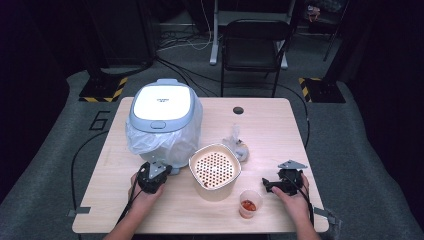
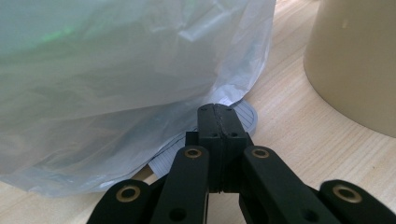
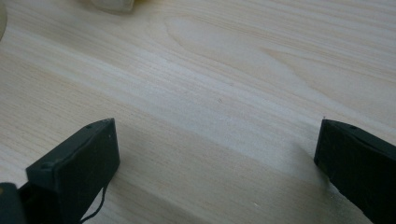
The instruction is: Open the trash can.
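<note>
Left gripper [image 2: 218, 122] pressing closed, empty, toward crinkled clear plastic bag [image 2: 116, 84]; right gripper [image 3: 217, 149] gaping over smooth pale wooden table [image 3: 224, 70].

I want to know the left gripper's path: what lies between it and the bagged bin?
In the left gripper view, nothing but bare table: the shut left gripper points at the bin's grey pedal, under the plastic bag.

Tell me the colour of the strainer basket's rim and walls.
Cream, with an orange tint over the perforated floor of the strainer basket; the high view shows it best.

Crinkled translucent plastic bag [image 2: 116, 70], matt wooden table [image 3: 224, 79]
</note>
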The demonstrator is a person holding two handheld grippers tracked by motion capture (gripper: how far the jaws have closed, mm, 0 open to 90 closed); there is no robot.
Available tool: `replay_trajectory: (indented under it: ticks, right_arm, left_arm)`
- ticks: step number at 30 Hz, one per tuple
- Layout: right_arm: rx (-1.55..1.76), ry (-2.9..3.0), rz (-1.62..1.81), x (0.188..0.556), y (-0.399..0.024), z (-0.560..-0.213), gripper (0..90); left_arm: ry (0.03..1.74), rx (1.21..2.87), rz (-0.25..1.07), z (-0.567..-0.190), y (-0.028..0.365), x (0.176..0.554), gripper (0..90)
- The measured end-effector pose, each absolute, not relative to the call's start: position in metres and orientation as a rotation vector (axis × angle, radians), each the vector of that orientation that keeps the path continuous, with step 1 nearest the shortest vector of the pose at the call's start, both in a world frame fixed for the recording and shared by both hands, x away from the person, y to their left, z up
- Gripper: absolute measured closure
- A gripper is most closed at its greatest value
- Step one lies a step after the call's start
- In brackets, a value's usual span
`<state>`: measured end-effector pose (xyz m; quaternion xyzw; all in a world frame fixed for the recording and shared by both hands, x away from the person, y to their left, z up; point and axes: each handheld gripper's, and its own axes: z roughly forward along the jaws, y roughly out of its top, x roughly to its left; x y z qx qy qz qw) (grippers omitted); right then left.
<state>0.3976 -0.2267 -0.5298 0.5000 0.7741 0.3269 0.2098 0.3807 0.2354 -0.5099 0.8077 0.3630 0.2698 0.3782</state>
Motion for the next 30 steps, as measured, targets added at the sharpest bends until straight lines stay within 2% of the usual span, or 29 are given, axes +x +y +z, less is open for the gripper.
replay_trajectory:
  ticks: [7,11,19,20,30]
  right_arm:
    - [1.394,2.150,0.907,0.397,-0.226,-0.530,0.0]
    - [1.394,2.150,0.908,0.397,-0.226,-0.530,0.0]
    - [1.394,2.151,0.908,0.397,-0.226,-0.530,0.0]
    - [1.394,2.150,0.908,0.397,-0.226,-0.530,0.0]
    - [1.394,2.151,0.909,0.398,-0.227,-0.530,0.0]
  left_arm:
    - [0.929,2.049,0.752,-0.515,0.232,0.376,90.0]
    - [0.933,2.018,0.716,-0.517,0.236,0.377,90.0]
    - [0.910,2.015,0.771,-0.520,0.237,0.375,90.0]
    - [0.928,2.003,0.735,-0.522,0.236,0.375,90.0]
    - [0.943,2.039,0.741,-0.527,0.232,0.377,90.0]
